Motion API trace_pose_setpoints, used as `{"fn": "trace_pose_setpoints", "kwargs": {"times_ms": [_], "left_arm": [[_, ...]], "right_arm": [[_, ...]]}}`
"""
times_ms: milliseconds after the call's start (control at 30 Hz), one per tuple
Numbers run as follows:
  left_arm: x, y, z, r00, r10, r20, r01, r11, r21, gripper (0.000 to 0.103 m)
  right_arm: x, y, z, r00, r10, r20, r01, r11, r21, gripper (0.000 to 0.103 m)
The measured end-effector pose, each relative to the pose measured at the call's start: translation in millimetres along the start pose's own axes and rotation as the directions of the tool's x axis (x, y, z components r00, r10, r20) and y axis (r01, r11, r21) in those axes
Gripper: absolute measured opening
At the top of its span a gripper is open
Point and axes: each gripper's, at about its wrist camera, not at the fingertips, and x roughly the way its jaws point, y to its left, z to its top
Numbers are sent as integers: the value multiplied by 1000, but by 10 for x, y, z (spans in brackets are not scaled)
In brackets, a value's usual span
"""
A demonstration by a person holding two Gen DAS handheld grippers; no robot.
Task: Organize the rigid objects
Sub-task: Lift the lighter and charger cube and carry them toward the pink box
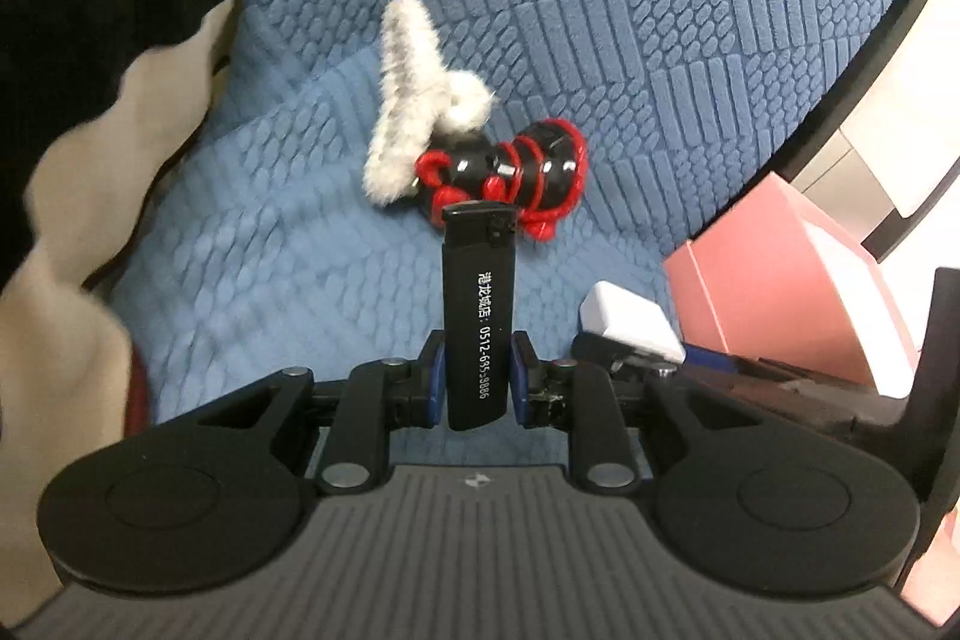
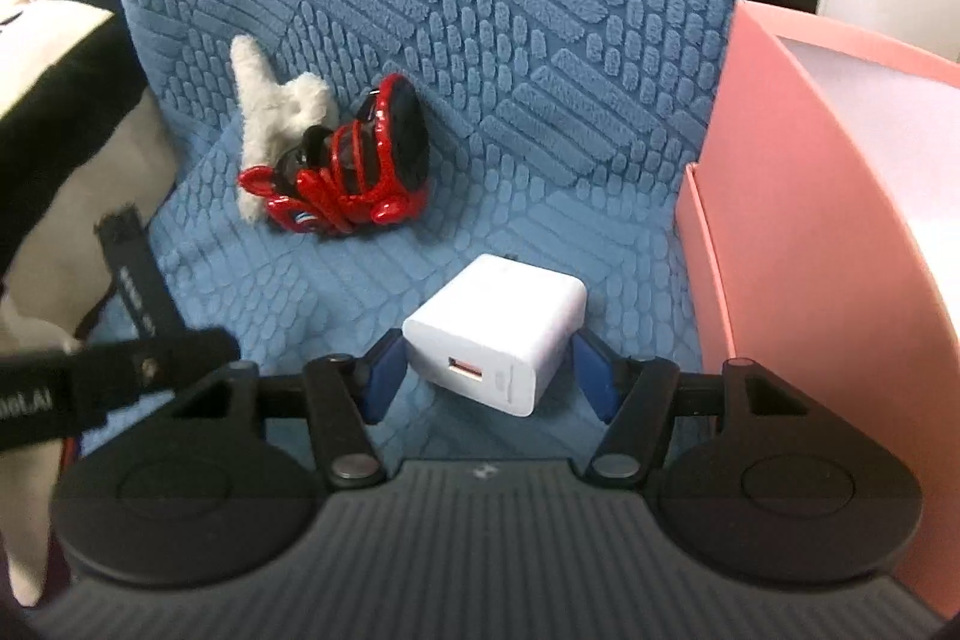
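Left gripper (image 1: 477, 376): fingers clamped on lighter (image 1: 477, 316), upright. Right gripper (image 2: 489, 376): fingers half-wide, flanking charger (image 2: 498, 334), contact unclear. Carry both level to pink box (image 2: 798, 244); avoid tilt.

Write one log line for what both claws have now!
left claw: shut on lighter | right claw: around charger | pink box: beside

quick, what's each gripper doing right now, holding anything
left gripper: shut on the black lighter.
right gripper: white usb charger sits between the jaws; whether the pads press on it cannot be told.
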Motion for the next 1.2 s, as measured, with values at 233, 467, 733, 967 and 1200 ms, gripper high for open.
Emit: {"fn": "trace_pose_setpoints", "kwargs": {"times_ms": [233, 467, 733, 967, 1200], "left_arm": [[-178, -19, -253, 999, 19, -40, -20, 1000, -19, 25], [-375, -221, -543, 998, 27, -58, -27, 1000, -1, 25], [-630, -240, -872, 998, 17, -65, -21, 998, -60, 25], [-772, -348, -1034, 996, 60, -63, -62, 998, -29, 25], [-627, -225, -1042, 996, 55, -74, -61, 995, -76, 25]], "right_arm": [[-167, 64, -187, 1000, 14, -23, -13, 1000, 23, 61], [-368, 95, -479, 998, 9, -55, -9, 1000, 13, 61], [-657, 69, -750, 997, 11, -81, -16, 999, -51, 59], [-894, 117, -1059, 995, 7, -103, -15, 998, -69, 59], [-840, 139, -1110, 993, 3, -119, -11, 998, -61, 66]]}}
